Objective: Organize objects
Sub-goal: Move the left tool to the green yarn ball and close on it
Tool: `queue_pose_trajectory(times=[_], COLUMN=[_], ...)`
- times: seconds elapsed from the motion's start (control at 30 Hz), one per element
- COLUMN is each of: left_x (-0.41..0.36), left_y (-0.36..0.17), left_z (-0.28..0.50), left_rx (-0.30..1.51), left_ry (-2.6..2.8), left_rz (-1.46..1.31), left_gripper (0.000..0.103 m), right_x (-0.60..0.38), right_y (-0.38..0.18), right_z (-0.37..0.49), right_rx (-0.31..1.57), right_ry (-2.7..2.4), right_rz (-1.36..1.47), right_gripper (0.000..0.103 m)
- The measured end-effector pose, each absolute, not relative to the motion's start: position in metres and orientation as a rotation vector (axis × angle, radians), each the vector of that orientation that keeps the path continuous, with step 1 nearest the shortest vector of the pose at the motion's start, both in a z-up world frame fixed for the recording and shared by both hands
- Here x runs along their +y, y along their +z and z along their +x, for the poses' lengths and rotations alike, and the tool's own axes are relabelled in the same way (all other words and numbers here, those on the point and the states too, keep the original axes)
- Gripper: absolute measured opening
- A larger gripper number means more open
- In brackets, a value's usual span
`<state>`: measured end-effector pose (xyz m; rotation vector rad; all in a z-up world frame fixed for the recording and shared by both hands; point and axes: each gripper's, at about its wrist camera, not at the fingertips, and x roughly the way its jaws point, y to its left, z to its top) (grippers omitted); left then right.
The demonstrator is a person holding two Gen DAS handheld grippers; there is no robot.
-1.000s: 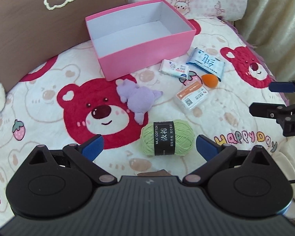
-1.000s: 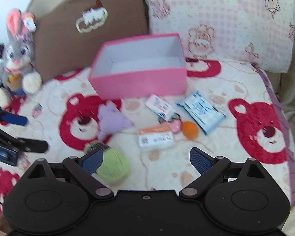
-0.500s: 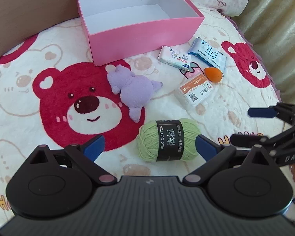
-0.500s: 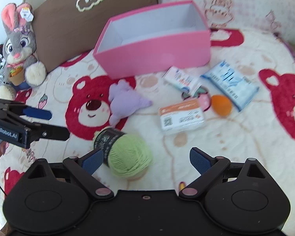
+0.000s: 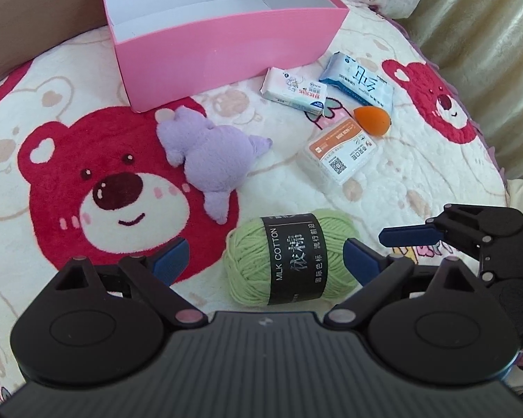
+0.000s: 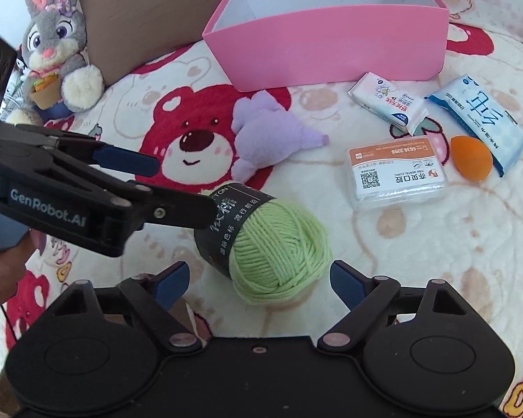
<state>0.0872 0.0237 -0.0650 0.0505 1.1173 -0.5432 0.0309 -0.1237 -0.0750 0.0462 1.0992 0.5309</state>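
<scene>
The yarn ball [image 5: 291, 256] lies at 12 o'clock between the left tongs [image 5: 265, 256] — long axis crosswise. Both left and right tongs [image 6: 258, 280] are closing, nothing gripped.

The matte black plastic left gripper [image 5: 264, 260] has blue finger pads [image 5: 169, 258] and silver pivot rivets — white "GenRobot.AI" lettering on its side; the matching black right gripper [image 6: 259, 283] looks alike.
</scene>
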Motion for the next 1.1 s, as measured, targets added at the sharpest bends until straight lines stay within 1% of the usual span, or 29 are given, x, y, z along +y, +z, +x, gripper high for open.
queue_pose_trajectory(times=[0.07, 0.1, 0.23, 0.3, 0.43, 0.5, 0.53, 0.6, 0.67, 0.73, 0.8, 0.83, 0.9, 0.97, 1.1], left_x=[0.022, 0.021, 0.021, 0.019, 0.017, 0.014, 0.010, 0.008, 0.009, 0.012, 0.015, 0.018, 0.025, 0.028, 0.017], left_y=[-0.070, -0.073, -0.088, -0.094, -0.103, -0.103, -0.103, -0.103, -0.106, -0.109, -0.112, -0.113, -0.115, -0.118, -0.122], left_z=[0.089, 0.091, 0.098, 0.099, 0.098, 0.090, 0.087, 0.085, 0.089, 0.094, 0.098, 0.100, 0.106, 0.111, 0.110], left_rx=[1.115, 1.123, 1.162, 1.174, 1.170, 1.115, 1.081, 1.066, 1.090, 1.107, 1.130, 1.137, 1.159, 1.178, 1.194], left_ry=[-0.559, -0.580, -0.673, -0.673, -0.626, -0.620, -0.620, -0.628, -0.618, -0.617, -0.639, -0.636, -0.627, -0.603, -0.558], left_rz=[0.047, 0.035, -0.067, -0.065, -0.012, 0.046, 0.089, 0.078, 0.023, -0.046, -0.119, -0.156, -0.242, -0.266, -0.205], left_gripper=[0.096, 0.096, 0.096, 0.096, 0.096, 0.100, 0.100, 0.099, 0.099, 0.095, 0.080, 0.079, 0.074, 0.071, 0.071], right_x=[-0.119, -0.117, -0.114, -0.116, -0.118, -0.119, -0.120, -0.123, -0.125, -0.125, -0.124, -0.123, -0.123, -0.124, -0.129], right_y=[-0.079, -0.081, -0.092, -0.097, -0.101, -0.103, -0.105, -0.109, -0.110, -0.109, -0.108, -0.108, -0.109, -0.111, -0.117], right_z=[0.029, 0.028, 0.028, 0.029, 0.033, 0.034, 0.036, 0.038, 0.038, 0.038, 0.040, 0.040, 0.042, 0.045, 0.049], right_rx=[1.088, 1.077, 1.074, 1.073, 1.074, 1.092, 1.104, 1.117, 1.110, 1.090, 1.074, 1.069, 1.064, 1.073, 1.094], right_ry=[0.510, 0.499, 0.489, 0.485, 0.481, 0.477, 0.477, 0.474, 0.476, 0.481, 0.483, 0.482, 0.482, 0.482, 0.478], right_rz=[0.010, -0.011, -0.034, -0.018, 0.023, 0.035, 0.052, 0.083, 0.088, 0.075, 0.063, 0.055, 0.043, 0.050, 0.101], right_gripper=[0.089, 0.085, 0.082, 0.077, 0.075, 0.075, 0.075, 0.075, 0.075, 0.075, 0.075, 0.076, 0.078, 0.079, 0.079])
